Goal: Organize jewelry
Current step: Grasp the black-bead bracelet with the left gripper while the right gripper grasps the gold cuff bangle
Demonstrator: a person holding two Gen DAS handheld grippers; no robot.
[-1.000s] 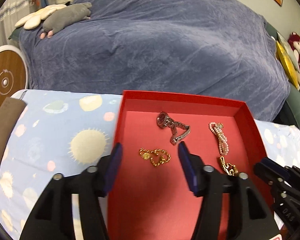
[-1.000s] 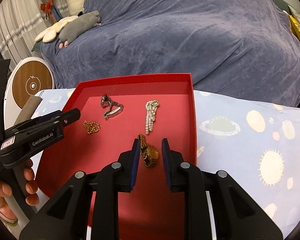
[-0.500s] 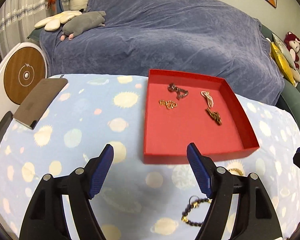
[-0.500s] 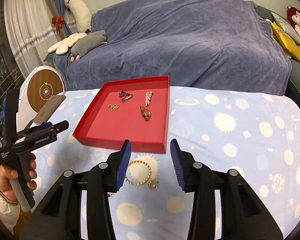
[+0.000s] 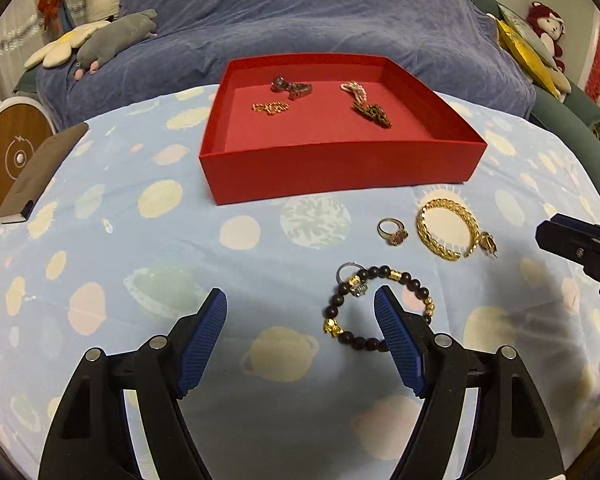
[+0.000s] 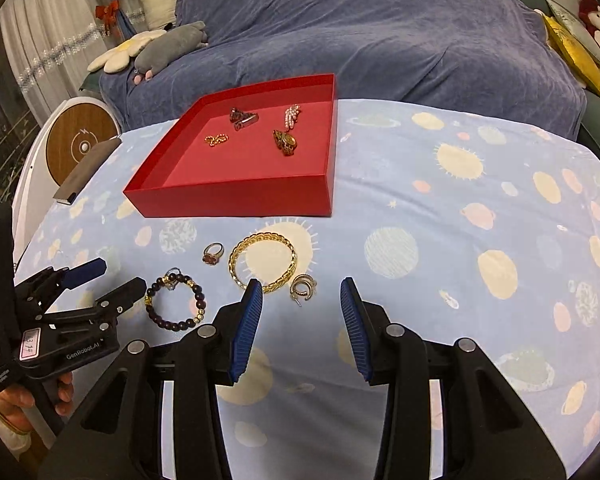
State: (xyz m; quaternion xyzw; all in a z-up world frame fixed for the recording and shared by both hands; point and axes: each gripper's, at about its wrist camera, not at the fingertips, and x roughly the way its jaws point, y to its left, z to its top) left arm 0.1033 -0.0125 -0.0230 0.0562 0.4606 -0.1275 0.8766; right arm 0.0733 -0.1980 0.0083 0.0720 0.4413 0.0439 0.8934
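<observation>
A red tray (image 5: 340, 168) (image 6: 228, 200) holds a gold chain (image 5: 271, 107), a silver watch (image 5: 292, 87), a pearl piece (image 5: 354, 90) and a gold watch (image 6: 285, 142). On the cloth in front lie a gold bangle (image 5: 446, 229) (image 6: 263, 261), a red-stone ring (image 5: 392, 232) (image 6: 213, 254), a dark bead bracelet (image 5: 376, 308) (image 6: 175, 301), a silver ring (image 5: 346, 270) and hoop earrings (image 6: 303, 287). My left gripper (image 5: 300, 336) is open and empty, its right finger over the bead bracelet. My right gripper (image 6: 301, 320) is open and empty just before the earrings.
A brown notebook (image 5: 40, 174) lies at the table's left edge. A round white-and-wood disc (image 5: 10, 156) stands beyond it. A blue-covered sofa (image 5: 300, 20) with plush toys sits behind the table. The right gripper's tip (image 5: 572, 240) shows at the left wrist view's right edge.
Both grippers have pulled back from over the tray and dropped low over the loose jewelry. The right gripper has let go of the gold watch in the tray and opened wider.
</observation>
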